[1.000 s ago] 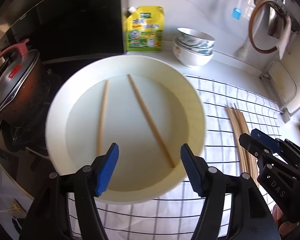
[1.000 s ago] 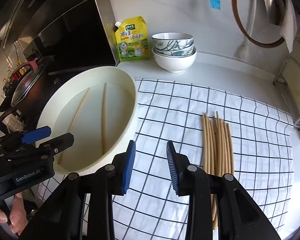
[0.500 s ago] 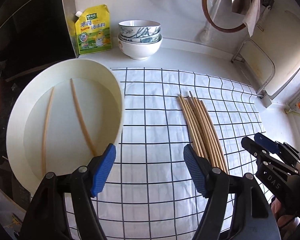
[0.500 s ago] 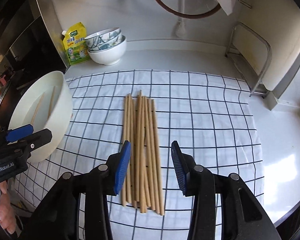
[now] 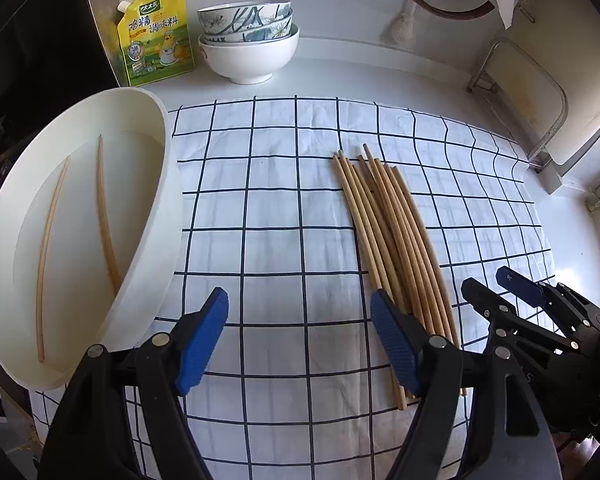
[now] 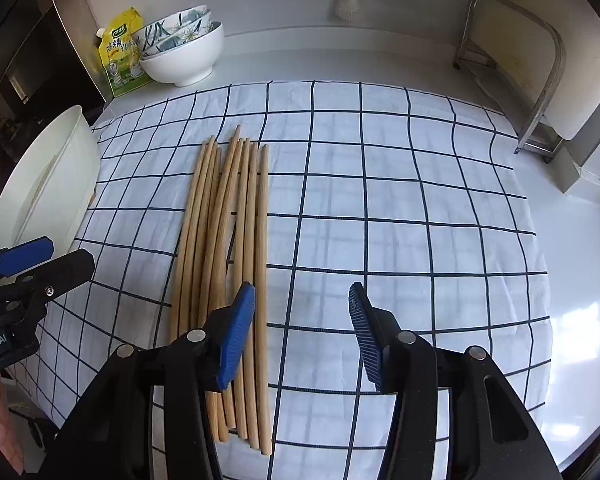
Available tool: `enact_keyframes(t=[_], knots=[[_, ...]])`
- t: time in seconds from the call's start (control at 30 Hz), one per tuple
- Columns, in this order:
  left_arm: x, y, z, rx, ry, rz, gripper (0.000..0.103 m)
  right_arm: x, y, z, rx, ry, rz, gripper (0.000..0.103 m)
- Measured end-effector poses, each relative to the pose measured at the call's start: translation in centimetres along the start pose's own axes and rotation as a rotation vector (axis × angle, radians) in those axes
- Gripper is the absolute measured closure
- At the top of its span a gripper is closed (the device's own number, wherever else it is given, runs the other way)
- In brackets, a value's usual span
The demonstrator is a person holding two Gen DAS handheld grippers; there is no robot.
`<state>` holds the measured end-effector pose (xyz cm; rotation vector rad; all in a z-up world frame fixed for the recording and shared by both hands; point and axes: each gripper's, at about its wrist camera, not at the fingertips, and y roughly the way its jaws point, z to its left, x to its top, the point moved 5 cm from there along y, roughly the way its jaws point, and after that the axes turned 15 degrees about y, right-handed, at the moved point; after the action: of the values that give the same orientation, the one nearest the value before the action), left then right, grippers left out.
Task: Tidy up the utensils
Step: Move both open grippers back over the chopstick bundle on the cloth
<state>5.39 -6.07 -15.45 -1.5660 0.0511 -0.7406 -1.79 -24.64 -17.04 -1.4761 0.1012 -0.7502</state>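
Several wooden chopsticks [image 5: 392, 236] lie in a bundle on a checked cloth [image 5: 276, 208]; the bundle also shows in the right wrist view [image 6: 224, 232]. A white round basin [image 5: 156, 216] at the left holds two chopsticks [image 5: 104, 220]. My left gripper [image 5: 300, 340] is open and empty, above the cloth between basin and bundle. My right gripper [image 6: 302, 332] is open and empty, just right of the bundle's near ends, its left pad over them. It shows in the left wrist view [image 5: 512, 292]; the left one shows in the right wrist view [image 6: 40, 260].
Stacked bowls [image 5: 248, 40] and a yellow seasoning pouch [image 5: 156, 36] stand at the back by the wall. A metal rack [image 5: 540, 104] stands at the right. A dark stove area lies left of the basin. The basin's edge [image 6: 76, 168] shows in the right wrist view.
Both grippers have swung right, from over the basin to the cloth and the chopstick bundle. The right gripper's jaws have opened wider. Nothing was picked up.
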Motion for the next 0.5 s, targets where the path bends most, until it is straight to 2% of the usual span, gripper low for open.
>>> enact_keyframes(t=[0.3,0.5], knots=[[-0.5,1.4,-0.3,0.006,-0.020,0.030,0.031,-0.3,1.8,0.4,-0.007,-0.047,0.025,0.056],[-0.4,2.0,-0.5,0.002,-0.035,0.036,0.030,-0.2,1.9,0.2,-0.016,-0.062,0.012,0.056]])
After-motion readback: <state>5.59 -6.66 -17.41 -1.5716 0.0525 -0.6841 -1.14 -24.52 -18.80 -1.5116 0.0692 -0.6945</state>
